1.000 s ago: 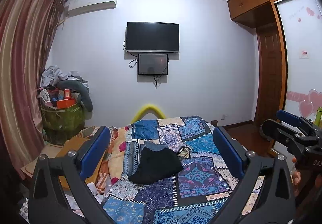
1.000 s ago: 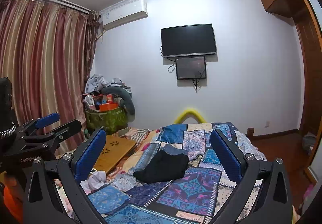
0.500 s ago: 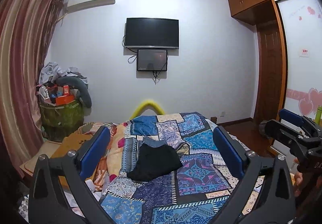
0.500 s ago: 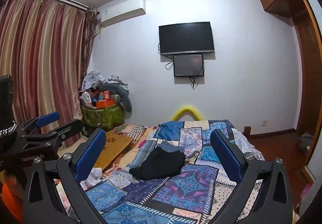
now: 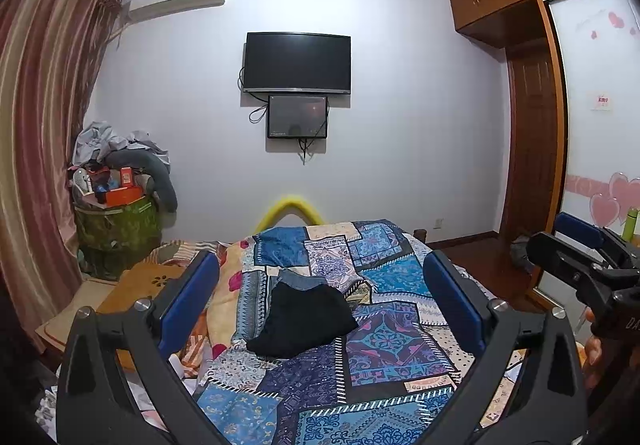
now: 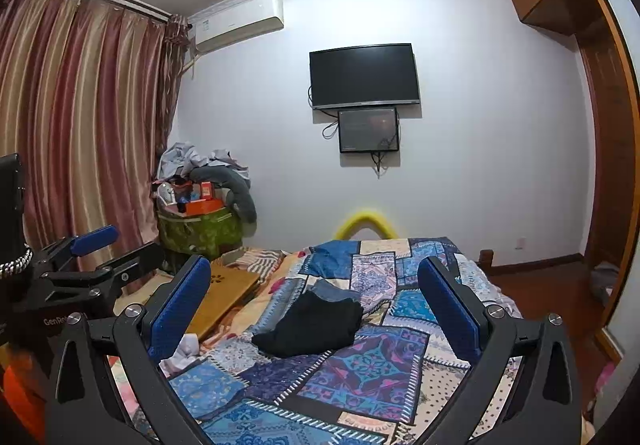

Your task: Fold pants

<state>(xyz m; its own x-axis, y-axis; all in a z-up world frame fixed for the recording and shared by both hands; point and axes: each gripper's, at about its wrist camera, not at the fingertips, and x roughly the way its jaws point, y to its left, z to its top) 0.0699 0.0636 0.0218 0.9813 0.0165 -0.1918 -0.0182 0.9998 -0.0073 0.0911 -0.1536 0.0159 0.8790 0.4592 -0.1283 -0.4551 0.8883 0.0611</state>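
Black pants (image 5: 306,319) lie crumpled on the patchwork bed cover (image 5: 384,349), with a blue denim garment (image 5: 302,279) just behind them. They also show in the right wrist view as the black pants (image 6: 316,327) and denim piece (image 6: 334,291). My left gripper (image 5: 320,305) is open and empty, held above the near end of the bed, well short of the pants. My right gripper (image 6: 314,309) is open and empty, at a similar distance. Each gripper shows at the edge of the other's view: the right gripper (image 5: 584,257) and the left gripper (image 6: 100,261).
A wooden lap table (image 6: 222,295) lies at the bed's left side. A green bin piled with clutter (image 5: 116,205) stands by the striped curtain (image 5: 36,133). A television (image 5: 297,62) hangs on the far wall. A wooden wardrobe (image 5: 532,133) and floor are to the right.
Both grippers have tilted slightly upward and shifted a little, so the bed and pants sit lower in view. Both stay open and empty. The pants have not moved.
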